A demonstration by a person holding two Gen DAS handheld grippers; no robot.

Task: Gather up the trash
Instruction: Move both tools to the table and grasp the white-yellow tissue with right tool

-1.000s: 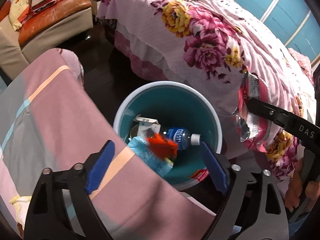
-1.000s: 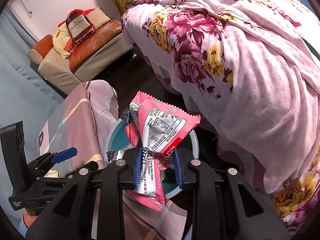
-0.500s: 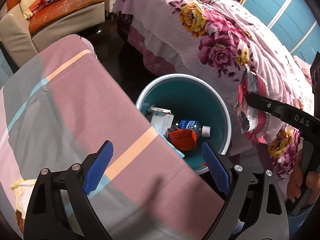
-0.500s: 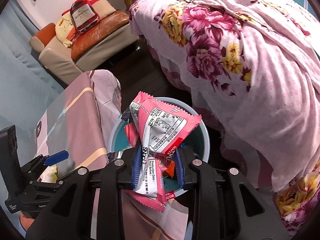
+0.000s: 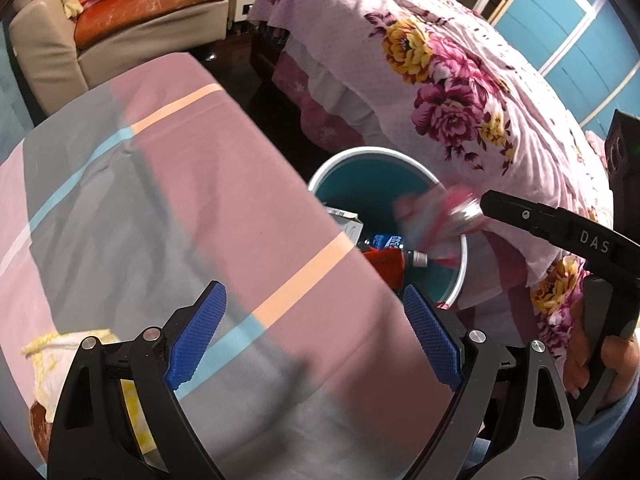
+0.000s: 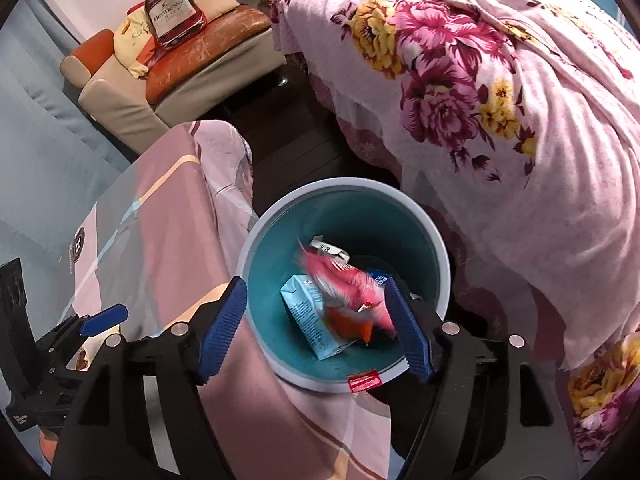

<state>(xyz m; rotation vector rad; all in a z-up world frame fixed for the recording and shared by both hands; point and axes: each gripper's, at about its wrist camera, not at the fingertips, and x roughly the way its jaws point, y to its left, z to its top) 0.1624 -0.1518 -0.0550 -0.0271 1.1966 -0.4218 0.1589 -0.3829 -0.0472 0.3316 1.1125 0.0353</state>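
One floral-covered bed (image 6: pixel 520 92) stands beside one teal bin (image 6: pixel 434 240); in the bin lie a blue carton (image 6: pixel 310 320), a bottle (image 5: pixel 390 242) and an orange scrap (image 5: pixel 384 266). The pink wrapper (image 6: pixel 344 284), clamped half a second ago, now drops blurred into the bin; the right hand-held gripper (image 6: pixel 316 324) has sprung apart, and the left hand-held gripper (image 5: pixel 314 338) hangs apart over the striped worktop (image 5: pixel 160 200).

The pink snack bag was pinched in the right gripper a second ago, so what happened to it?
The right gripper opened and let go of the pink wrapper, which is now a blur dropping into the teal bin, above the blue carton. The left gripper stayed open and empty over the striped cloth.
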